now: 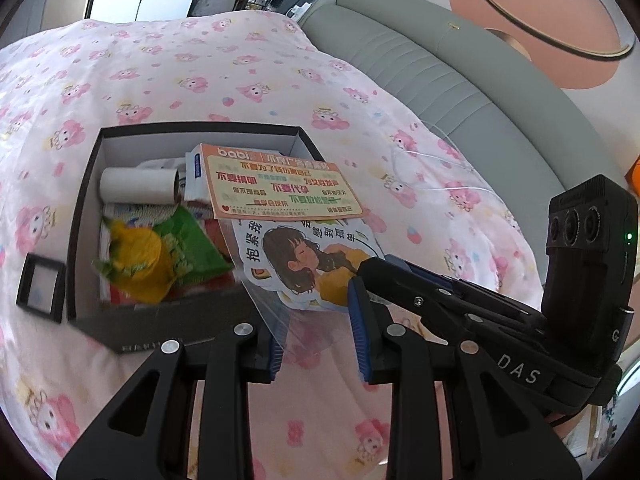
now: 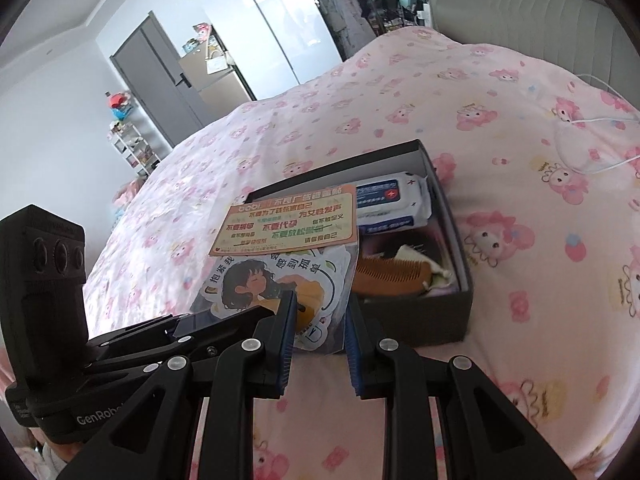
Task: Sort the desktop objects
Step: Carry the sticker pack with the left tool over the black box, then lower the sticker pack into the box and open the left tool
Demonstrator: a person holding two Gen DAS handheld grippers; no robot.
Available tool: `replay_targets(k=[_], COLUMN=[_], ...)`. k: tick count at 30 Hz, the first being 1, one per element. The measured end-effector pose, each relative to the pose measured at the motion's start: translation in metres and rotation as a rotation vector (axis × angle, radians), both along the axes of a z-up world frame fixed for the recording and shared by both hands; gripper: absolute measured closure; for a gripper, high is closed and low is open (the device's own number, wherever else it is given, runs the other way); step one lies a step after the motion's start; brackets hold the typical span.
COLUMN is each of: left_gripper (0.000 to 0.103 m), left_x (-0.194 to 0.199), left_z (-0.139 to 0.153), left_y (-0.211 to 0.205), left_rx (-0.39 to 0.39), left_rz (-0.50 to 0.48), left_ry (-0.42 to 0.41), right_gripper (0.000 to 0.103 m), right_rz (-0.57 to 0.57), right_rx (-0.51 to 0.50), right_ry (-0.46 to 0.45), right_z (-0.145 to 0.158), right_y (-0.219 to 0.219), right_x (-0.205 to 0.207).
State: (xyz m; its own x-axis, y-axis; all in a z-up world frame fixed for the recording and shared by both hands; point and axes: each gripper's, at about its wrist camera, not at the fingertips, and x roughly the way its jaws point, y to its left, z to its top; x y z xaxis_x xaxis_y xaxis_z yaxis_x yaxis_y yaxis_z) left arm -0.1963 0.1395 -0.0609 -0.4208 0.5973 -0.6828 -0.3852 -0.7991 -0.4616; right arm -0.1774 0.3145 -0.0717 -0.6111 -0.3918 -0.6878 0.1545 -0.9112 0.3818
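Both grippers pinch one clear sleeve of stickers (image 1: pixel 312 264): the left gripper (image 1: pixel 318 334) has its pads closed on a transparent corner, and the right gripper (image 2: pixel 320 344) is shut on the near edge. The sleeve lies across the rim of the dark box (image 2: pixel 452 236), its orange card (image 1: pixel 280 188) resting loose on top. Uneven pulling may tear or crease it, or slide the card off.

The left gripper (image 1: pixel 318 330) and the right gripper (image 2: pixel 318 346) were black, with blue ridged pads and shiny round silver screws. One body said "DAS" in white letters. The other said "GenRob", perhaps cut short. A tiny green light glowed on one.
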Motion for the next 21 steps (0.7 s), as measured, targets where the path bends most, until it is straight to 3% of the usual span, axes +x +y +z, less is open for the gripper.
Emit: replay_targets(k=[3, 6, 21], left_gripper=[0.078, 0.087, 0.086], left_x=[-0.011, -0.019, -0.058], left_z=[-0.004, -0.009, -0.056], left_y=[0.005, 0.010, 0.026], left_rx=[-0.025, -0.032, -0.093], left_rz=[0.023, 0.035, 0.055], left_ry=[0.007, 0.015, -0.061], right_gripper=[0.082, 0.082, 0.083], right_rz=[-0.017, -0.033, -0.078], right_rx=[0.009, 0.036, 0.019], right_ry=[0.007, 0.007, -0.084], right_z=[-0.005, -0.011, -0.053], right_y=[0.003, 0.002, 0.016], right_x=[-0.013, -0.025, -0.059])
